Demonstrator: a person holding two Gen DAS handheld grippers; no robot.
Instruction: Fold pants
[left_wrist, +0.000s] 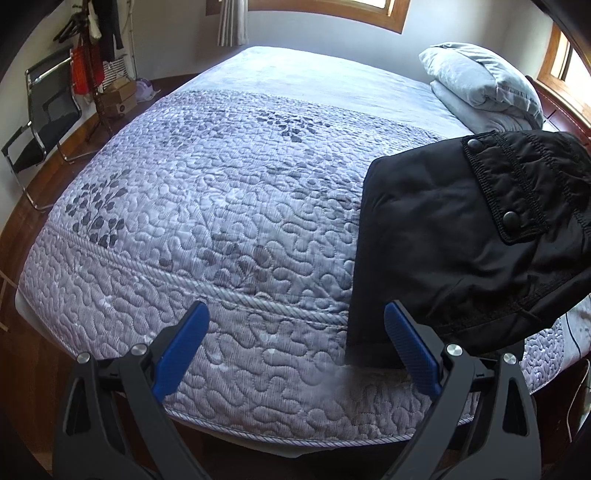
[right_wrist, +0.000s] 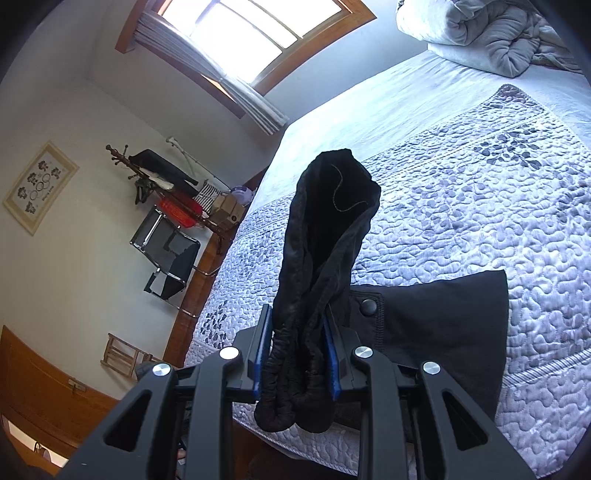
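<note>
Black pants (left_wrist: 461, 236) lie partly folded on the right side of the quilted bed (left_wrist: 221, 221), a snap-button pocket flap facing up. My left gripper (left_wrist: 295, 328) is open and empty, low over the bed's near edge, its right finger (left_wrist: 410, 343) just in front of the pants' lower left corner. My right gripper (right_wrist: 297, 350) is shut on a bunched part of the pants with an elastic band (right_wrist: 325, 258), held up above the rest of the pants (right_wrist: 443, 325) on the bed.
A folded grey duvet and pillow (left_wrist: 480, 81) lie at the bed's far right. A black chair (left_wrist: 44, 122), a coat rack with clothes (left_wrist: 92, 48) and boxes stand by the left wall. Wooden floor (left_wrist: 22, 295) borders the bed.
</note>
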